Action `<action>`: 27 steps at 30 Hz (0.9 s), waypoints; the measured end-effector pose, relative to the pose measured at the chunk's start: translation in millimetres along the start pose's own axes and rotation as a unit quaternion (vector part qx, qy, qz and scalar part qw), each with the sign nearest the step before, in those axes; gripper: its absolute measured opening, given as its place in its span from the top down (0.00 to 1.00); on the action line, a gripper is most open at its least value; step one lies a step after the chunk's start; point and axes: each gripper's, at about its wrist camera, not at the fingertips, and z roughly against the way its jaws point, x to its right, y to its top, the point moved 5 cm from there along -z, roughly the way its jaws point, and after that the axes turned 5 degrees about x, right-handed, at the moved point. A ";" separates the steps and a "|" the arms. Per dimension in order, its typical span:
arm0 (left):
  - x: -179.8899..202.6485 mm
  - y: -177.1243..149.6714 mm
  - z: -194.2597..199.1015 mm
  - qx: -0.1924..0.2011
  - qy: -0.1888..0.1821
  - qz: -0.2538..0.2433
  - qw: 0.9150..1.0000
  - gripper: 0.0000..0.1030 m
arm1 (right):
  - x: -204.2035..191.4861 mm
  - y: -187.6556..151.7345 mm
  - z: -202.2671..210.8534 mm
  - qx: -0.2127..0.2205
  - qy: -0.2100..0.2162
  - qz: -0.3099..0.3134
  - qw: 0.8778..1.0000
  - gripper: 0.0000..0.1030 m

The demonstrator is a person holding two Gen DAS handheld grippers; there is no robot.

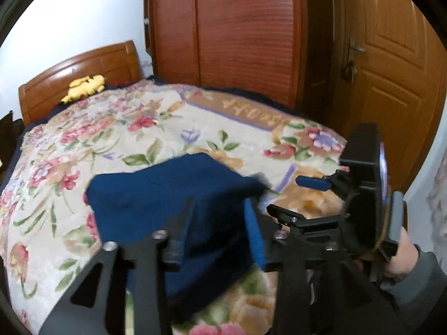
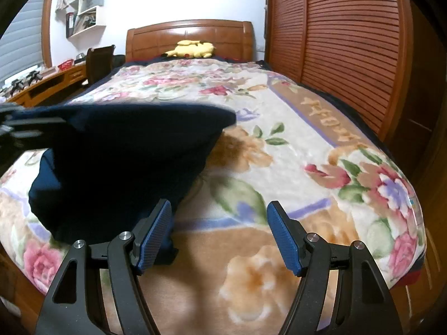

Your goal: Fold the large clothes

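While the navy garment lies as a partly folded heap on the near end of the floral blanket, its upper layer looks lifted and draped over rather than flat, so the fold in hand is best finished by letting that layer settle squarely on the one below and lining up the edges before any pressing down. In the left wrist view the left gripper has its jaws part open; cloth sits between the blue pads, but whether they still press on it is hard to tell. The right gripper stands wide apart over bare blanket, holding nothing, its left pad just beside the garment's near corner. Farther off, a yellow plush toy rests by the wooden headboard.
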 end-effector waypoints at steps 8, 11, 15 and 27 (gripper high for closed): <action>-50.0 -15.4 41.1 0.041 0.045 0.021 0.998 0.47 | 10.3 11.6 13.1 0.027 0.000 -0.010 1.000 0.29; -82.4 -29.9 43.7 0.046 0.065 0.047 0.996 0.47 | 16.8 22.0 22.6 0.049 -0.001 -0.014 0.999 0.29; -123.0 -50.6 35.7 0.043 0.083 0.078 0.993 0.47 | 17.8 38.4 26.0 0.062 0.004 -0.014 0.998 0.29; -203.8 -52.0 -25.7 0.033 0.084 0.088 0.992 0.47 | -43.6 109.7 -17.3 0.037 0.019 0.071 0.997 0.29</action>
